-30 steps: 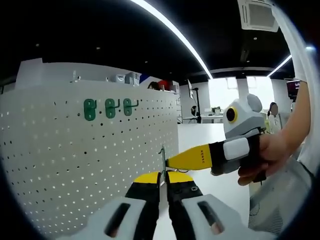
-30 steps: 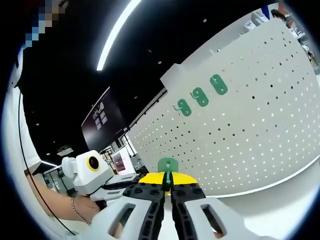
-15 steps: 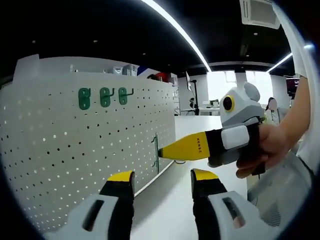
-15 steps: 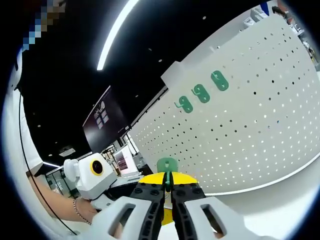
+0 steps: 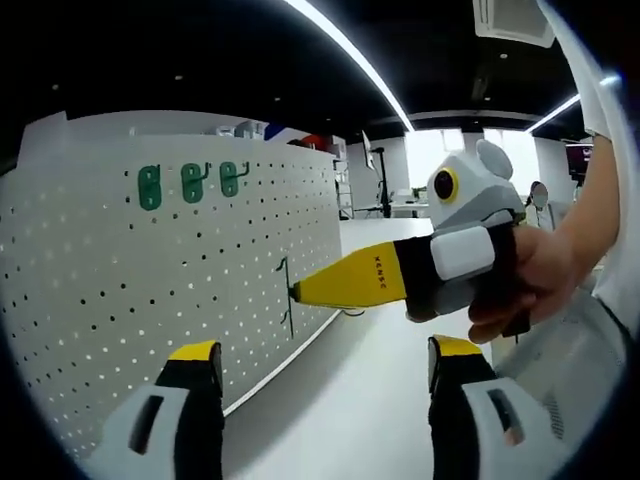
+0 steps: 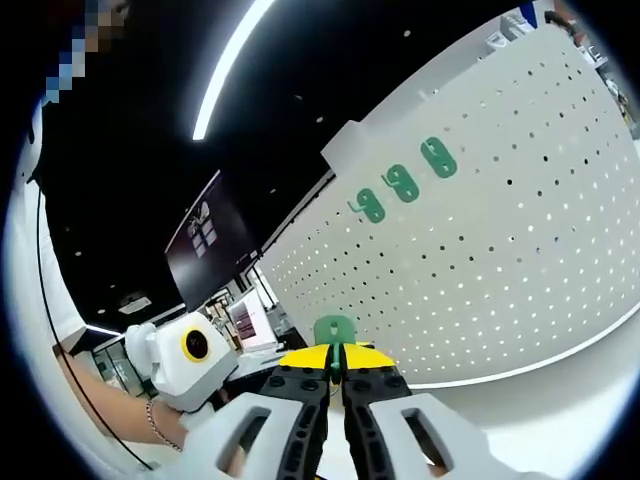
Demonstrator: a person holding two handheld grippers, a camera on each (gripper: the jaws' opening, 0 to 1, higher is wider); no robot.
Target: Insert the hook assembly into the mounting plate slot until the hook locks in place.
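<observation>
Two grippers — the right gripper (image 6: 336, 375) has its jaws pinched tight on the green hook (image 6: 334, 330), which stands just past its tips, close to the white pegboard (image 6: 520, 240). The left gripper (image 5: 320, 365) gapes wide, holding nothing, well apart from that hook (image 5: 286, 296) — the right gripper's yellow tip presses it at the board.

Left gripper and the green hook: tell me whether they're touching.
Apart. The left gripper view shows the left gripper wide open, with the hook held ahead by the right gripper.
</observation>
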